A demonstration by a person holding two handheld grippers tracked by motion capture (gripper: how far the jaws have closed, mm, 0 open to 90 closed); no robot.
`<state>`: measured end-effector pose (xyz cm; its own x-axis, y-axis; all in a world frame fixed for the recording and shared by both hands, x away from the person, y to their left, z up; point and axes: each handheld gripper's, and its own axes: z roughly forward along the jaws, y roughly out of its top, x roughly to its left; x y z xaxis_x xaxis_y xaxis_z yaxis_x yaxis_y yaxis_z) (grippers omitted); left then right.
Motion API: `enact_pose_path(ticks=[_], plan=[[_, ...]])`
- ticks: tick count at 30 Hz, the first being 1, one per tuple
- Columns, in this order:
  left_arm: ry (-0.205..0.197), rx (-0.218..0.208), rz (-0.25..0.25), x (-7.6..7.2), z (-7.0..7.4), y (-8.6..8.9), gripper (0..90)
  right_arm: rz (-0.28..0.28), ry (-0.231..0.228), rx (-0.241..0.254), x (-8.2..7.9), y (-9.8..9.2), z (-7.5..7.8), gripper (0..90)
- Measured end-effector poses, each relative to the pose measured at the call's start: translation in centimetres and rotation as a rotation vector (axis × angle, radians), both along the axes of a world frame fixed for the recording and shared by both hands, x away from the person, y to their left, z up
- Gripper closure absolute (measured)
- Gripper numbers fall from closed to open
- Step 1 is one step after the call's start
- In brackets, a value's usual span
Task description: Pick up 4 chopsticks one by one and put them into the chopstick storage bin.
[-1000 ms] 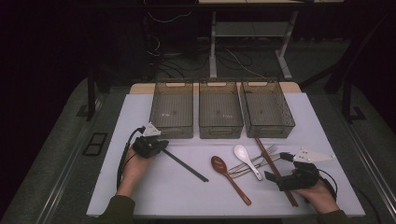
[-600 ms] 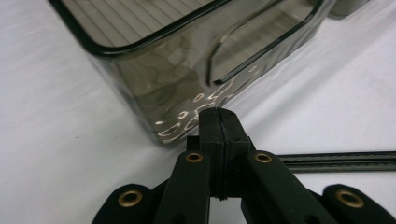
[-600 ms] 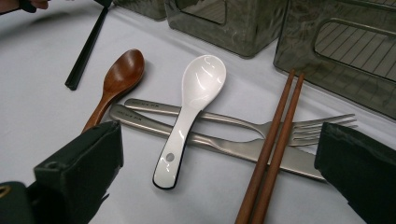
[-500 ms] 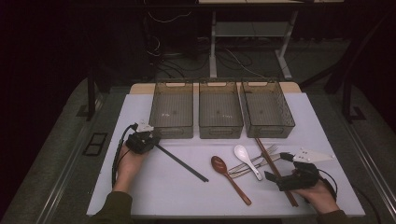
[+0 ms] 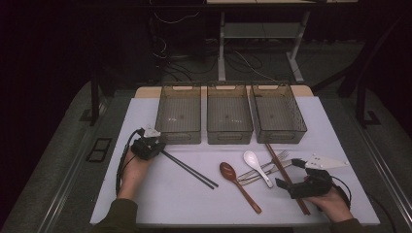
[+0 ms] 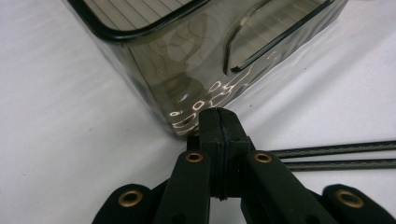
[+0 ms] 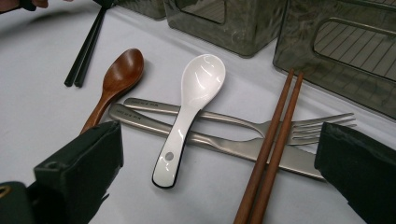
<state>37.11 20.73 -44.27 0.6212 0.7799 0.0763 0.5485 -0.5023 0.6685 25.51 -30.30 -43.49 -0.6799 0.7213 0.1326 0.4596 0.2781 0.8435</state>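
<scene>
My left gripper (image 5: 146,147) (image 6: 219,122) rests on the white mat with its jaws pressed together and nothing between them, just in front of the left bin's (image 5: 177,136) (image 6: 187,65) near corner. A pair of black chopsticks (image 5: 189,170) (image 6: 336,156) (image 7: 86,46) runs from beside it toward the middle. My right gripper (image 5: 289,174) (image 7: 219,144) stands open and low at the right. Ahead of its jaws lie a white spoon (image 5: 256,165) (image 7: 191,102), a fork (image 5: 281,156) (image 7: 308,128), a knife (image 7: 224,142) and brown chopsticks (image 5: 286,178) (image 7: 275,135).
A wooden spoon (image 5: 234,178) (image 7: 119,74) lies left of the white spoon. Three smoky see-through bins stand in a row at the back, the middle bin (image 5: 229,137) and right bin (image 5: 279,137) beside the left one. The mat's front edge (image 5: 218,224) is near my hands.
My left gripper has shifted a little left and back, toward the left bin, staying shut. The right gripper and the cutlery have not moved.
</scene>
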Motion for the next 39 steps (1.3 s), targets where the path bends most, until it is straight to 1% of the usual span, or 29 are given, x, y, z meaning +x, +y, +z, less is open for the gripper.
enact_pose_path(ticks=[10,16,17,27,33,36,39], plan=[[0.006,0.006,-0.003,-0.1,0.1,0.3,89.4,-0.002,-0.001,0.002,0.0,-0.1,0.0,1.0],[0.014,0.025,-0.014,-0.3,0.2,0.5,89.3,-0.003,0.0,0.002,0.0,-0.1,0.0,1.0],[0.015,0.02,-0.013,-0.3,0.2,0.5,89.4,-0.004,0.0,0.002,0.0,-0.1,0.0,1.0],[0.027,0.032,-0.021,-0.9,0.4,1.0,89.3,-0.007,-0.001,0.004,0.0,-0.2,0.0,1.0],[0.034,0.031,-0.015,-1.2,0.4,1.3,89.3,-0.008,-0.003,0.004,0.0,-0.2,0.0,1.0],[0.041,0.04,-0.018,-1.4,0.5,1.4,89.3,-0.008,-0.002,0.004,0.0,-0.2,0.0,1.0],[0.042,0.036,-0.016,-1.5,0.5,1.5,89.3,-0.008,-0.002,0.004,0.0,-0.2,0.0,1.0]])
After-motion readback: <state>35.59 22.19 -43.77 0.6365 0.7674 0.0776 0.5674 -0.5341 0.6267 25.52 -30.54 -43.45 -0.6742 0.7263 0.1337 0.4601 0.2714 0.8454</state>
